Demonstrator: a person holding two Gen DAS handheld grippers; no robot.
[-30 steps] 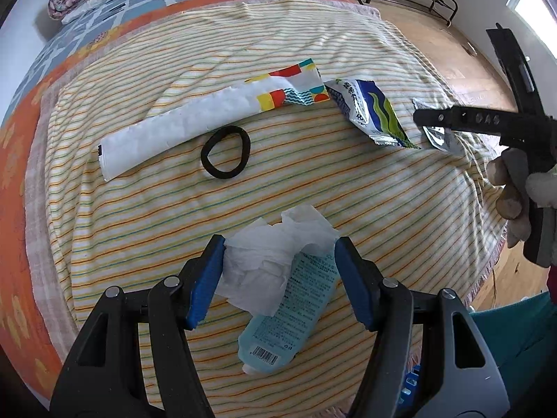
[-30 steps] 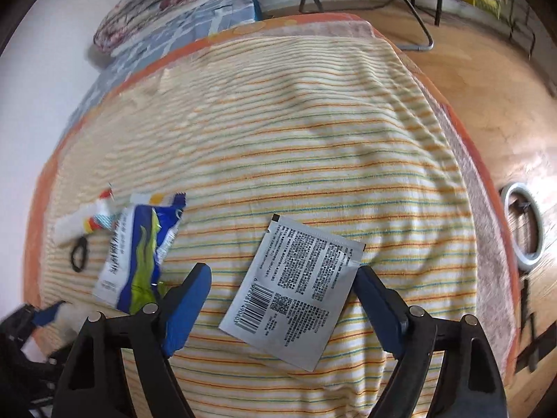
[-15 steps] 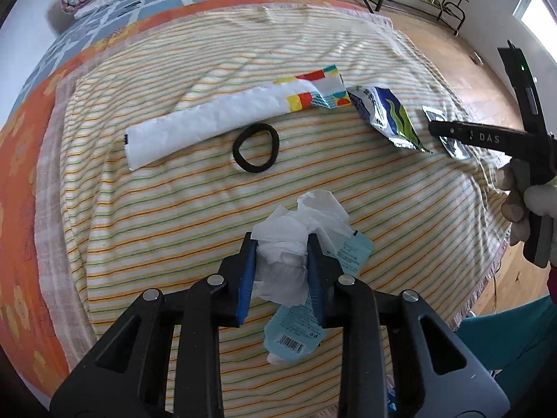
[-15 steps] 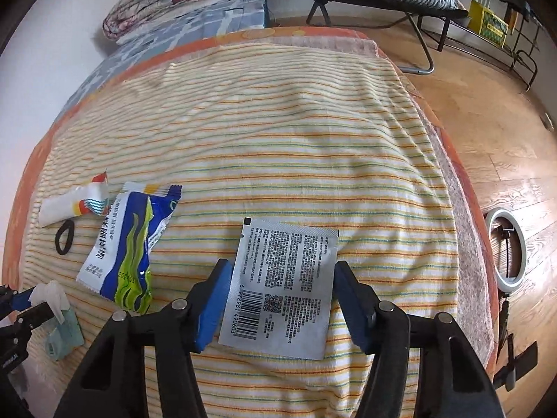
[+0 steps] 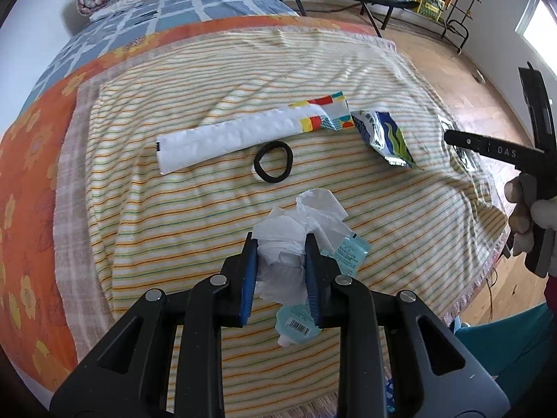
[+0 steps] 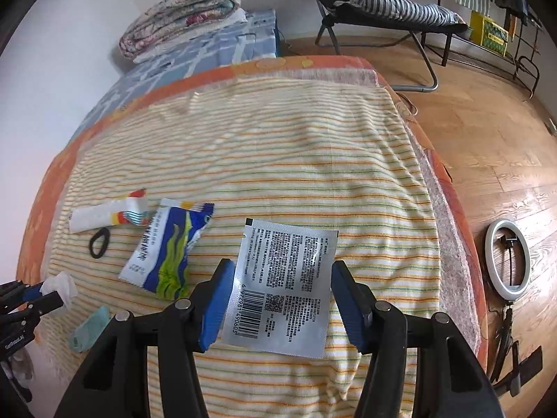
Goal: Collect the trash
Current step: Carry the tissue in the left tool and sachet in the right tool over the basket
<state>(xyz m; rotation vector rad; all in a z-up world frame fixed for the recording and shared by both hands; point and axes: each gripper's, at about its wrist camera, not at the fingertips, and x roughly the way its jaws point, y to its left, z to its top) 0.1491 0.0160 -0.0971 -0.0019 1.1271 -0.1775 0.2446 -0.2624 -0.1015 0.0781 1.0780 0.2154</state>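
My left gripper (image 5: 281,244) is shut on a crumpled white tissue (image 5: 296,230), held just above the striped blanket (image 5: 209,216). Under it a light blue packet (image 5: 346,254) lies flat on the bed. In the right wrist view my right gripper (image 6: 282,270) is shut on a silver sachet (image 6: 289,278) with black print and a barcode, its pads pressing the two side edges. Left of it lie a blue and green snack wrapper (image 6: 167,247), a long white wrapper (image 6: 101,216) with a colourful end, and a black hair tie (image 6: 99,242).
The blanket covers an orange flowered bed (image 5: 31,181) whose near edge is beside both grippers. A folded quilt (image 6: 181,17) lies at the head. On the wooden floor stand a folding chair (image 6: 383,7) and a ring light (image 6: 508,257). A gloved hand (image 5: 525,216) holds the right gripper.
Both grippers' jaws closed, the left on the tissue and the right on the silver sachet. Both then rose a little from the blanket, and the blue packet stayed on the bed.
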